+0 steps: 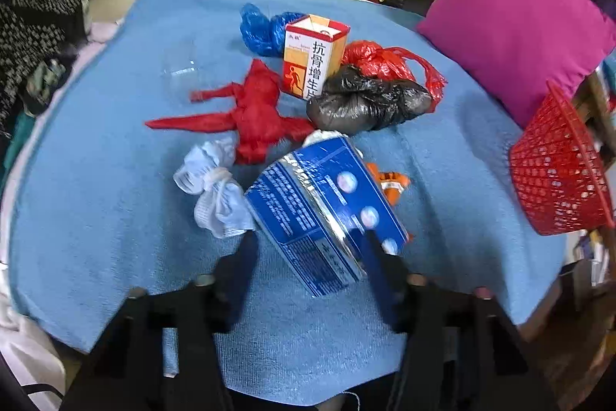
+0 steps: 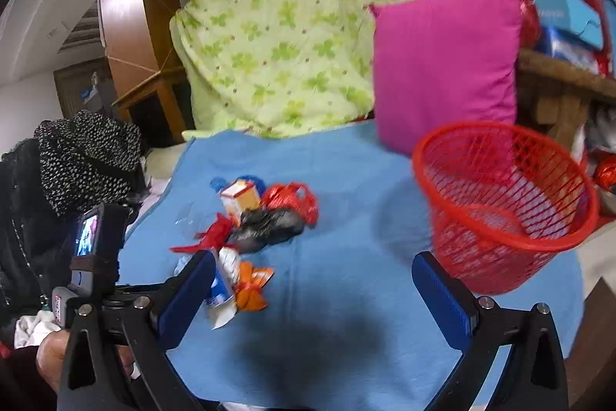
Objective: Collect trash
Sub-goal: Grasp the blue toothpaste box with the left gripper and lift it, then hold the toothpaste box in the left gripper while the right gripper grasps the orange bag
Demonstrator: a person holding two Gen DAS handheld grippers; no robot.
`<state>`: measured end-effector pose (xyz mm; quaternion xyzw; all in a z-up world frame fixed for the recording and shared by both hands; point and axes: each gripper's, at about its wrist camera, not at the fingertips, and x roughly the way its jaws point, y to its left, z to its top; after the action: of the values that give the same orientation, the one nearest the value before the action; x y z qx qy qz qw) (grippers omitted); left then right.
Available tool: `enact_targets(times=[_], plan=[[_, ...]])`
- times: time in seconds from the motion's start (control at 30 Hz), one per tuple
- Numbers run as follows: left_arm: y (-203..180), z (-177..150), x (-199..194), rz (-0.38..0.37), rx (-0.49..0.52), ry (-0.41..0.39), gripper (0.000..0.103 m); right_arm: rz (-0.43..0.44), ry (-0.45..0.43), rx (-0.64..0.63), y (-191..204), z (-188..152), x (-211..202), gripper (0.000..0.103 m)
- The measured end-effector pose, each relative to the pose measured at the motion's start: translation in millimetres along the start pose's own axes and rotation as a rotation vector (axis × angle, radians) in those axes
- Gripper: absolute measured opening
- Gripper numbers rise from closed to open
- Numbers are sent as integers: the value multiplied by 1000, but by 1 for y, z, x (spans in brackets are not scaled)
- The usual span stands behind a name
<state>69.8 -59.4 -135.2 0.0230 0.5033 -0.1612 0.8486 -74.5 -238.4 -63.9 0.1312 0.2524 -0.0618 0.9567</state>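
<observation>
The left hand-held gripper point(image 1: 310, 245) is clamped on a blue box point(image 1: 323, 214). Its two blue pads press on the box sides, one on each side. The box is tilted, with its far end near the pile of trash.

The trash lies in a pile on a blue towel point(image 1: 115, 180) spread over a bed. There is a white knot point(image 1: 215, 183) just left of the box, and an orange wrapper point(image 1: 389, 180) just right of it. Behind them is a red bag point(image 1: 254, 118) with long tails. Next comes a black bag point(image 1: 365, 101), touching a second red bag point(image 1: 385, 62) at the back. An orange and white box point(image 1: 313, 54) stands upright in the middle, with a blue bag point(image 1: 261, 29) behind it. A clear cup point(image 1: 181, 72) (hard to see) lies to the left.

The right hand-held gripper point(image 2: 313, 289) is wide apart with nothing in it. It hangs above the towel, between the pile and a red basket point(image 2: 500, 203). The basket is tipped, its mouth facing the camera, and it looks empty. It sits at the right edge of the towel, in front of a pink pillow point(image 2: 442, 64). A green quilt point(image 2: 288, 26) is heaped behind
</observation>
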Motion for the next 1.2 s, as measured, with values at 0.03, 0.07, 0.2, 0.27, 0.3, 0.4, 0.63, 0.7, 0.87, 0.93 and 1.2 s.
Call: enact_targets(times=[0.03,0.07,0.2,0.27,0.3,0.4,0.63,0.7,0.87,0.93,1.2], plan=[[2,-1,-1,-6,3,-2,46,-3,9,-14,2,-1,4,103],[4,0,-2,-11,5,-6,43,1,26,-27,5,-2,10,103],[13,-2,-7,-48,-5,-4,40,10,93,-21,13,-8,38,103],[17,-4,-13,-49,0,-6,40,12,109,0,12,-10,43,103],[18,-4,-15,-43,3,-11,40,8,114,2,12,-12,45,103],[22,-2,-22,-32,-8,-23,43,-7,126,6,10,-13,45,103],[0,11,-27,-6,9,-68,77,-18,136,58,-9,-13,36,103],[-11,14,-20,13,25,-61,81,-22,126,66,-13,-11,33,103],[-25,17,0,53,23,-25,81,-27,114,69,-21,-11,28,103],[-25,15,4,74,32,-23,81,-30,116,67,-23,-11,28,103],[10,3,0,15,-25,2,80,1,160,38,-12,-13,46,103]])
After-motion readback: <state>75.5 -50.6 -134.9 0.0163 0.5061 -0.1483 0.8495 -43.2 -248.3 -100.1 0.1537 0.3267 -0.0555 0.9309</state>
